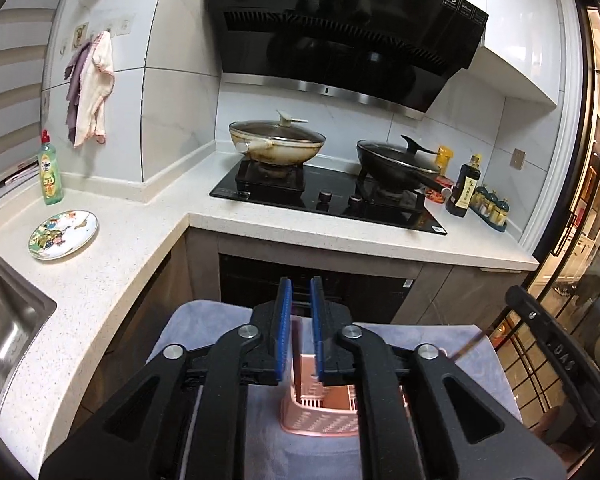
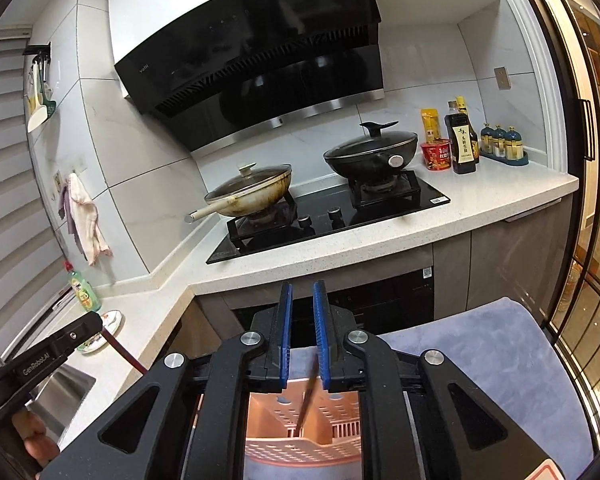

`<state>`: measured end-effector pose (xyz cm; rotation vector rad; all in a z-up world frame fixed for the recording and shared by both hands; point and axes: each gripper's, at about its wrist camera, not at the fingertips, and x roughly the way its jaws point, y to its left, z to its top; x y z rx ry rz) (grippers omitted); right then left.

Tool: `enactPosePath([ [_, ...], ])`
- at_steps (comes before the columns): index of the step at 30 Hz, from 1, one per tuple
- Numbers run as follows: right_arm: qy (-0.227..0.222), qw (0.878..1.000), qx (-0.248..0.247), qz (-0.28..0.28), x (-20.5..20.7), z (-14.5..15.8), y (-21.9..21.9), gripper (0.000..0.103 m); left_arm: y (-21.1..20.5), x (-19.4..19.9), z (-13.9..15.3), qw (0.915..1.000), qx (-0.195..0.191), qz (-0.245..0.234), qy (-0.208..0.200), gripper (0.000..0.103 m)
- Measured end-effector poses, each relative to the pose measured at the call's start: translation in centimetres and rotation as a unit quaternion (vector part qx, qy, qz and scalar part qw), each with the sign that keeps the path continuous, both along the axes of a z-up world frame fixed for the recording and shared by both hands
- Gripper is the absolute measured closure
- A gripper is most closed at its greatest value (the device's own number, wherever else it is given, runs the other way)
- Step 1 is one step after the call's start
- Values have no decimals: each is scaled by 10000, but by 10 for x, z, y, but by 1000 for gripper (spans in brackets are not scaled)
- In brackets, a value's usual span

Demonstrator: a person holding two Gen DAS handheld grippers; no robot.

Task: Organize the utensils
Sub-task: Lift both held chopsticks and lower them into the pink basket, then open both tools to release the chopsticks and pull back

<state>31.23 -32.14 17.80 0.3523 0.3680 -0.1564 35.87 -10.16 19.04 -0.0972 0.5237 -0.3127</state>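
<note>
Readable markings on the range hood, the grippers and one bottle

Beyond the tongs, above the stove, the black range hood [image 1: 340,40] carries the small brand word "vatti" near its top edge and a white-bordered sticker with the number "19"; the sticker's finer print is too small to read. In the right wrist view, the left gripper [image 2: 40,356], low and left of the tongs, bears "GenRobot.AI" along its black body. The dark sauce bottle [image 2: 462,144], far right beyond the tongs, has a label in Chinese characters, not legible.
</note>
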Motion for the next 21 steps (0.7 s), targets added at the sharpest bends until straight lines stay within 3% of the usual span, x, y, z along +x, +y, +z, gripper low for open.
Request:
enactPosePath([
  [2, -31, 10000, 1, 6, -8, 5, -1, 82, 2, -5, 2, 10000, -12, 15, 14, 75],
  [11, -79, 9997, 14, 213, -82, 20, 12, 70, 22, -67, 18, 9997, 133, -61, -206, 59],
  [13, -36, 9996, 34, 295, -104, 17, 16, 69, 29, -85, 18, 9996, 152, -72, -216, 59],
  [16, 137, 9991, -42, 392, -135, 7, 27, 66, 38, -112, 12, 9994, 282, -64, -203, 48],
  [21, 546, 9969, -286, 489, -188, -25, 45, 66, 49, -157, -18, 9980, 626, -114, -57, 47],
])
